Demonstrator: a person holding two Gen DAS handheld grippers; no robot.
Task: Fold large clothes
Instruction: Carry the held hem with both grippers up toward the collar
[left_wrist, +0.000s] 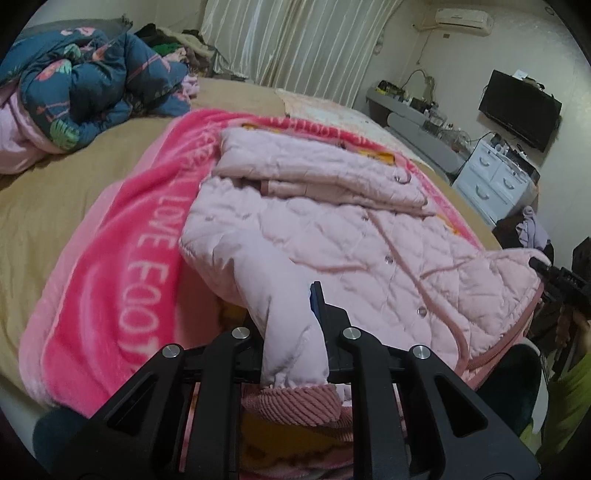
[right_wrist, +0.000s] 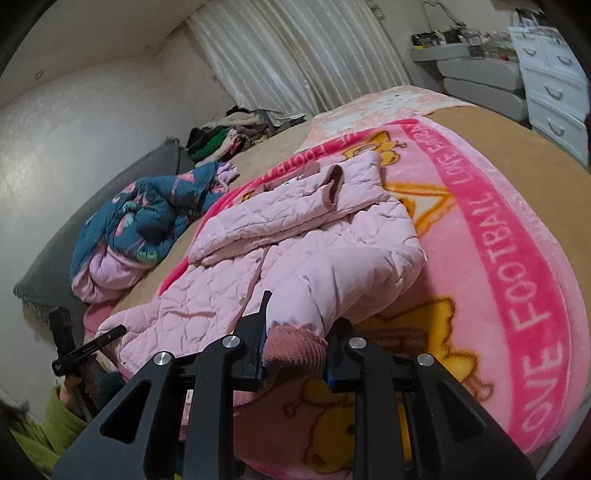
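We have the pink quilted jacket (left_wrist: 332, 229) lying on the pink blanket (left_wrist: 110, 258) on the bed (left_wrist: 44, 206), with the left hand-held gripper (left_wrist: 291, 332) clamped on one sleeve (left_wrist: 295, 343) near its ribbed cuff (left_wrist: 295, 402), and the right hand-held gripper (right_wrist: 295, 350) clamped on the other sleeve's cuff (right_wrist: 295, 349). Since we pinch only the sleeve ends, the padded fabric could slip out as we carry them across. The weight of the jacket body could also drag the already folded upper part (right_wrist: 288, 206) askew or bunch the blanket under it.
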